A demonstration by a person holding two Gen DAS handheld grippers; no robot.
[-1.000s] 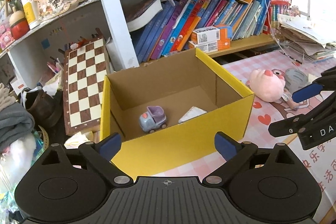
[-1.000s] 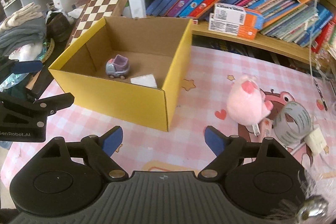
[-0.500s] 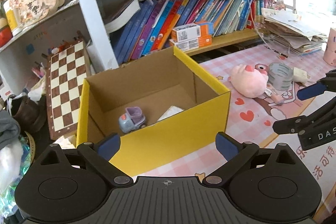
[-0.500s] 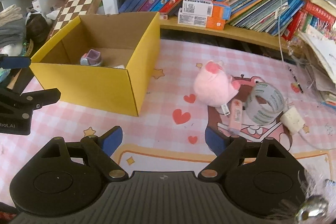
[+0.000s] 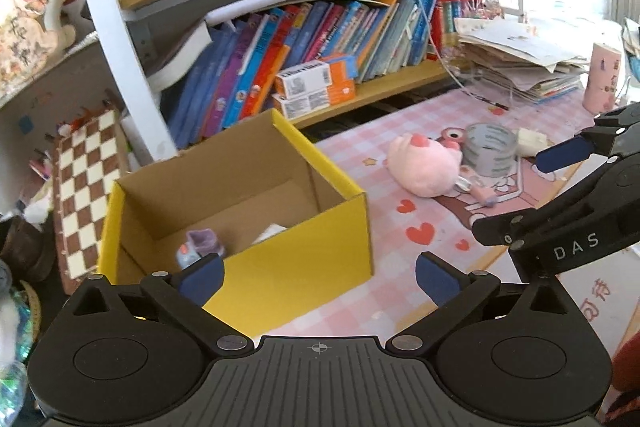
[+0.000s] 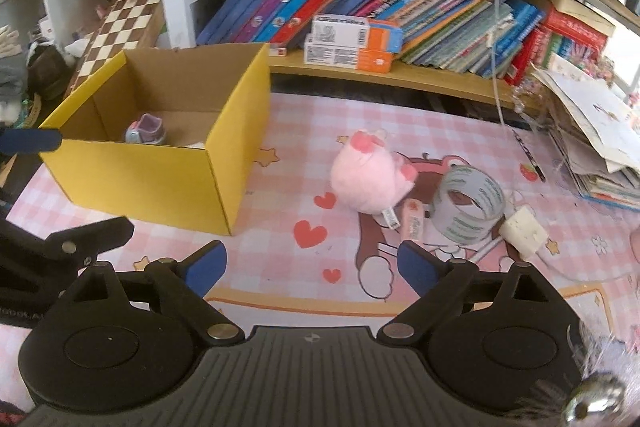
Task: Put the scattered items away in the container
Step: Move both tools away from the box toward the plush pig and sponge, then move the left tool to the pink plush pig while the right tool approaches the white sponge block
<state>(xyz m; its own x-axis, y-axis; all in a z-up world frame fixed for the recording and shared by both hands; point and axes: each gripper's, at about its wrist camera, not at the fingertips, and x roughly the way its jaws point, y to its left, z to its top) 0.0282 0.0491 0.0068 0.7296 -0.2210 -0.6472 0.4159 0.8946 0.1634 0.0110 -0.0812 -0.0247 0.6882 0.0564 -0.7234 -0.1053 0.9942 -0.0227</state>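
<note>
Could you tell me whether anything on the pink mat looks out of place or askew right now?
Yes: the pink plush lies tipped over beside the tape roll, outside the yellow box. Nothing looks spilled or damaged.

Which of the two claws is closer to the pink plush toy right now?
The right claw. It hangs open just short of the pink plush toy, while the left claw hangs open in front of the yellow box.
</note>
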